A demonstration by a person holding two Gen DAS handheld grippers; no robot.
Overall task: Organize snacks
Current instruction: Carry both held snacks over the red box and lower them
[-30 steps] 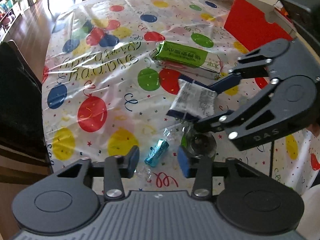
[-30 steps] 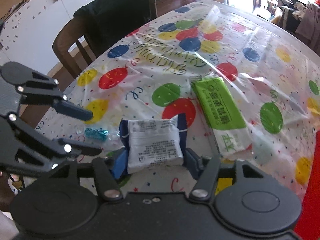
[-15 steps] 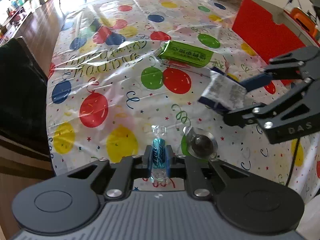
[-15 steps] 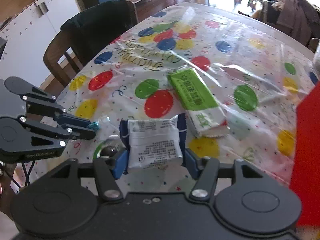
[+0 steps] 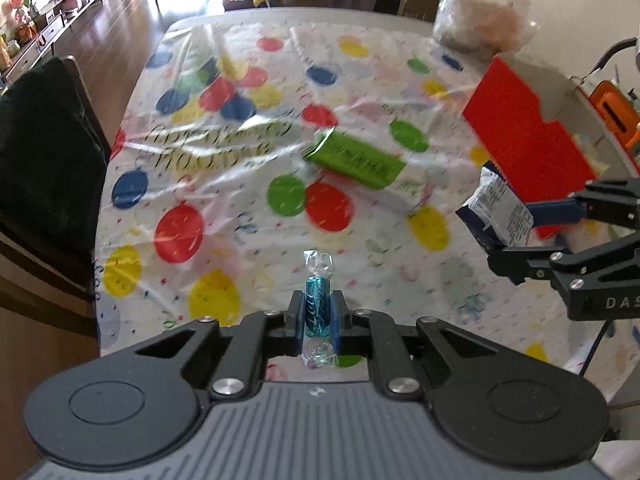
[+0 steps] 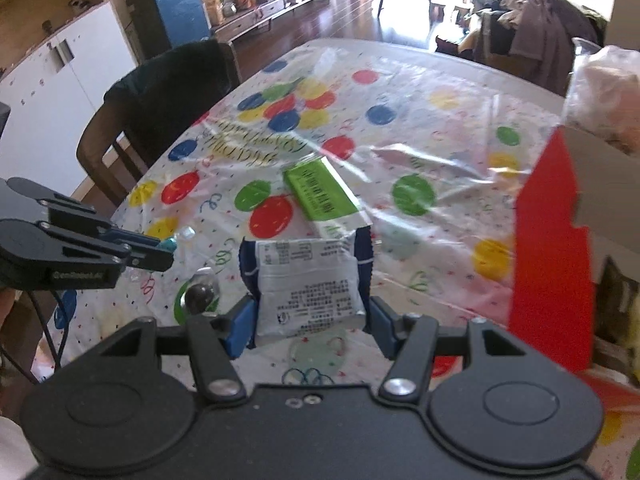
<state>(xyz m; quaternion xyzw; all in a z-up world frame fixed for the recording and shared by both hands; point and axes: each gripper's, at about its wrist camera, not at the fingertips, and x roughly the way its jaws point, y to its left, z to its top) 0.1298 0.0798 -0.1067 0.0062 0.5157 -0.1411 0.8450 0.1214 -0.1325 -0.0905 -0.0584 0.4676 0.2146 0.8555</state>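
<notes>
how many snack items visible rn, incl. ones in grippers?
4. Blue candy in the left gripper; white-and-navy packet in the right gripper; green pack mid-table; clear-wrapped dark ball near the table's front edge. The red box may hide more.

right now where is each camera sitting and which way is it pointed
Left wrist: rides on the left hand-held gripper, looking forward across the balloon tablecloth toward the living room; its own fingers pinch a teal wrapped candy, with the right hand-held gripper at the frame's right.
Right wrist: rides on the right hand-held gripper, facing the table toward a dark chair; its fingers clamp a white and blue snack packet, the left hand-held gripper at left.
Both show the green snack pack and red box.
</notes>
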